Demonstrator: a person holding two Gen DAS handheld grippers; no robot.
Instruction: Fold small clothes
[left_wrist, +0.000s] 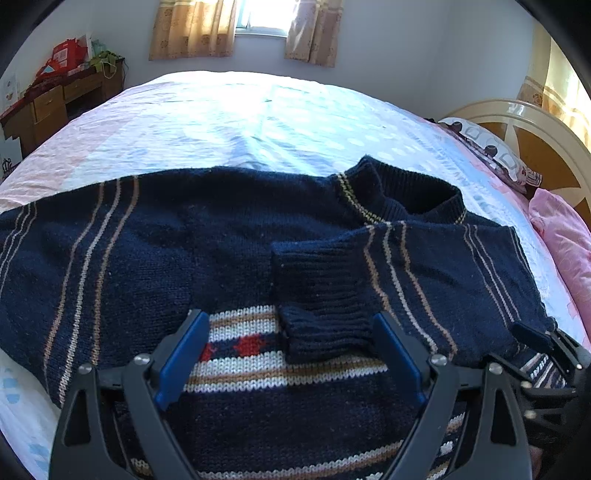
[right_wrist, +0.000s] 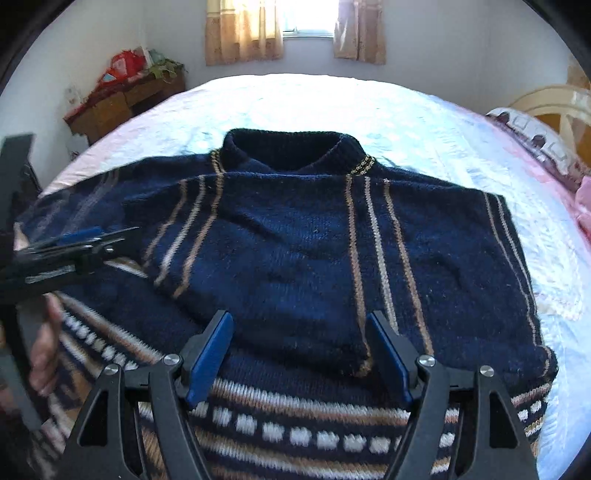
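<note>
One sweater (right_wrist: 295, 240), two grippers (left_wrist: 291, 354) (right_wrist: 299, 354), two pillows (left_wrist: 491, 147).

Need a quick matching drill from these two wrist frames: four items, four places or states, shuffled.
Items
1. sweater
2. ribbed cuff
3. desk
4. left gripper

Descriptions
A. wooden, against the wall left of the bed
B. folded in across the sweater's body
C. jaws open, nothing between them
D. navy knit, spread flat on the bed

Pairs: 1-D, 2-B, 3-A, 4-C
</note>
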